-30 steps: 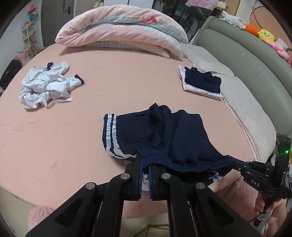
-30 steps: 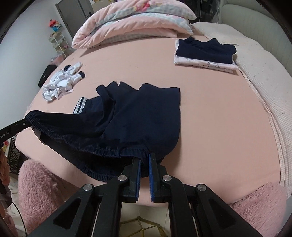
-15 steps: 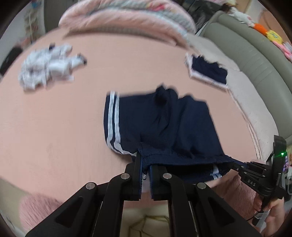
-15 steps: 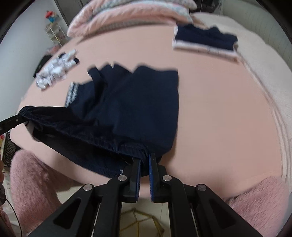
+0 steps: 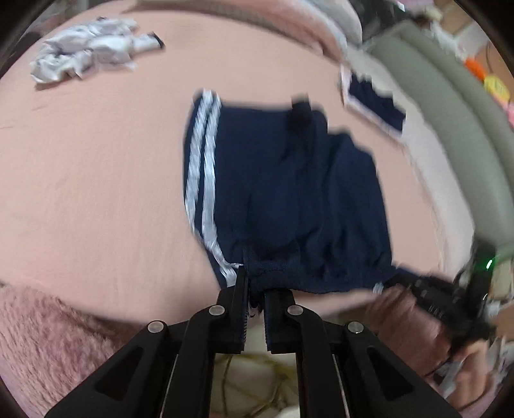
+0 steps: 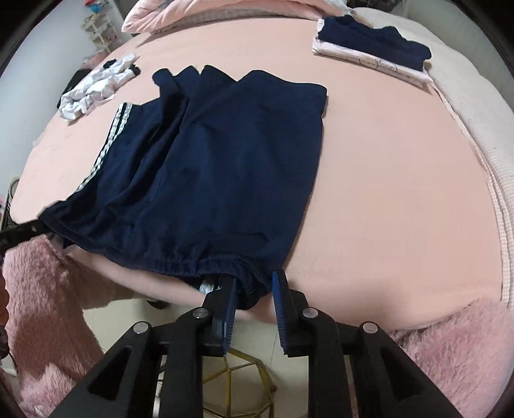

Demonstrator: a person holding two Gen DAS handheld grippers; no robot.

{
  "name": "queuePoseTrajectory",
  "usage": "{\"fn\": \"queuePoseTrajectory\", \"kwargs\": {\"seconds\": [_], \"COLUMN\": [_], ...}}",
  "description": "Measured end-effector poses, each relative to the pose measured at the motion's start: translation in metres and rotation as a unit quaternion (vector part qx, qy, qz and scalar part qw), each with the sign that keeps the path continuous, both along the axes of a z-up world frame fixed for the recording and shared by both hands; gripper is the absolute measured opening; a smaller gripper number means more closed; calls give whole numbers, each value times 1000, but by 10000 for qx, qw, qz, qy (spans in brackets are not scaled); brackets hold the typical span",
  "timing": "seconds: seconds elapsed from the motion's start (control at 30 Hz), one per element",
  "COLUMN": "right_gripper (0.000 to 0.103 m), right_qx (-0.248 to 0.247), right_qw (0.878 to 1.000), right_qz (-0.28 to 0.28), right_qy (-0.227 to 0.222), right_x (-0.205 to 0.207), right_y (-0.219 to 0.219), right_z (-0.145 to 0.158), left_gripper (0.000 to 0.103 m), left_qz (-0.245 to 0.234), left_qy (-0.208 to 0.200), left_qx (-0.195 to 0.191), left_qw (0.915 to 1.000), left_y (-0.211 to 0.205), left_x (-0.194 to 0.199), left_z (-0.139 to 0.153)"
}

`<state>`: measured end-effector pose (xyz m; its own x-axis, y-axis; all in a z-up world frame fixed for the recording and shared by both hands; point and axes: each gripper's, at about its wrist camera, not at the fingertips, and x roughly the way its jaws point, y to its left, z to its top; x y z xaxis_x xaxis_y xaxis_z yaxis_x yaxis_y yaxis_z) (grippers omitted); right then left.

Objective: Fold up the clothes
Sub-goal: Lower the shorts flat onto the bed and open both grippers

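Navy shorts (image 5: 289, 193) with white side stripes lie spread flat on the pink bed (image 5: 96, 193), waistband at the near edge. My left gripper (image 5: 255, 279) is shut on the waistband's left corner. In the right wrist view the shorts (image 6: 218, 160) reach the bed's edge, and my right gripper (image 6: 255, 283) has its jaws opening. The waistband corner hangs between them against the left pad, clear of the right pad. The right gripper (image 5: 443, 299) shows blurred at the left view's right edge, and the left gripper's tip (image 6: 22, 231) at the right view's left edge.
A crumpled white garment (image 6: 96, 83) lies at the far left of the bed. A folded stack (image 6: 372, 51) topped by a navy piece sits far right. Rolled pink quilts (image 6: 225, 13) lie at the back. Pink fluffy rugs (image 6: 449, 337) and a gold wire stand (image 6: 237, 379) are below.
Both grippers have sunk toward the bed's near edge and the shorts, hanging slack before, now lie flat. The right gripper's jaws have parted from the waistband.
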<state>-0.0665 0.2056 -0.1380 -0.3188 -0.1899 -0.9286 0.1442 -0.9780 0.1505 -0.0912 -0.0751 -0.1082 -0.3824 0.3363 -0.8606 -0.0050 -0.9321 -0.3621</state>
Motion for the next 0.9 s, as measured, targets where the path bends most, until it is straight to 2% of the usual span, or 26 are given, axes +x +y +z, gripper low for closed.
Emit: {"fn": "queuePoseTrajectory", "kwargs": {"seconds": [0.03,0.1,0.13,0.17,0.2,0.23,0.27,0.3,0.33,0.37,0.4,0.47,0.57,0.7,0.77,0.83,0.9], "right_gripper": [21,21,21,22,35,42,43,40,38,38,38,38,38,38,38,38,38], "right_qx": [-125,-245,-246,-100,124,364,612,510,159,-146,-273,-114,-247,-406,-358,-379,-274], "right_qw": [9999,9973,9949,9937,9930,9948,9967,9987,9995,9993,9993,9999,9992,9976,9964,9975,9991], "right_qz": [-7,-47,-95,-137,-165,-116,-17,-10,-83,-132,-111,87,293,-62,-298,-364,-285], "right_qy": [118,685,972,1110,1165,941,532,35,-254,-310,-242,27,131,562,715,475,166], "right_x": [-2,-3,-3,-6,-11,-18,-26,-32,-32,-29,-23,-12,-2,-7,-14,-25,-30], "right_y": [0,-1,-2,-3,-6,-9,-14,-14,-11,-8,-7,-11,-9,1,6,6,3], "right_z": [6,29,40,43,42,31,14,-5,-15,-16,-12,0,14,30,33,18,-4], "left_gripper": [6,7,9,19,27,27,26,26,26,27,27,27,27,27,26,26,26], "left_qz": [69,159,161,117,2,-26,-27,23,53,18,-52,-144,-204,-116,-57,-134,-226], "left_qy": [188,488,483,339,23,-332,-688,-935,-913,-772,-618,-415,-167,358,286,88,-174], "left_qx": [14,43,-84,-360,-777,-925,-994,-869,-634,-492,-460,-405,-76,111,43,105,-118], "left_qw": [9998,9987,9987,9987,9970,9952,9927,9918,9938,9958,9970,9982,9996,9992,9996,9998,9995], "left_y": [-4,-10,-11,-10,-6,-5,-6,-7,-8,-7,-6,-7,-12,-12,-11,-7,0], "left_x": [-2,-7,-11,-16,-25,-29,-32,-32,-27,-21,-15,-5,-2,-2,-13,-26,-31], "left_z": [9,24,24,19,2,-15,-31,-41,-41,-36,-30,-21,-8,11,4,-10,-23]}}
